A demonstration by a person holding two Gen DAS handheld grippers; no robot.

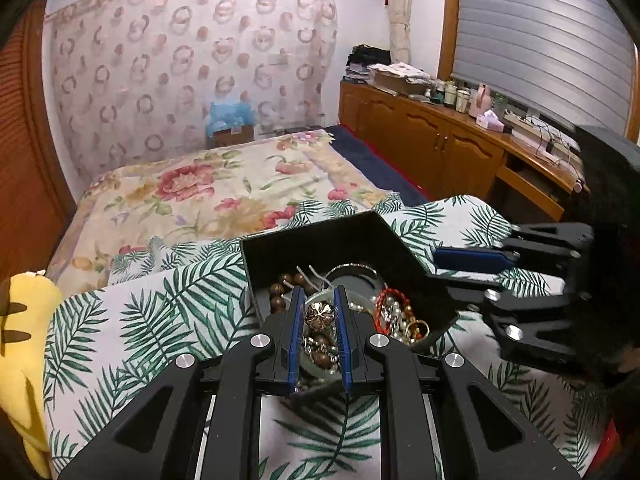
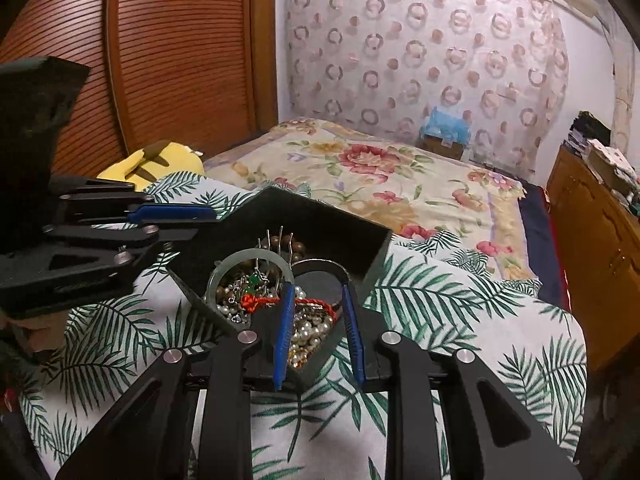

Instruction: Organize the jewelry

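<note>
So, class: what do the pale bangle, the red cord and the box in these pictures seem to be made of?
Pale bangle: probably jade or glass, being translucent, smooth and glossy.
Red cord: braided thread, matte, with a visible twist.
Box: likely card or plastic, with thin, flat, matte black walls.

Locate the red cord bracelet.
The red cord bracelet lies in the black box on the palm-print cloth, draped over the pearls, just left of the right gripper in its view.
</note>
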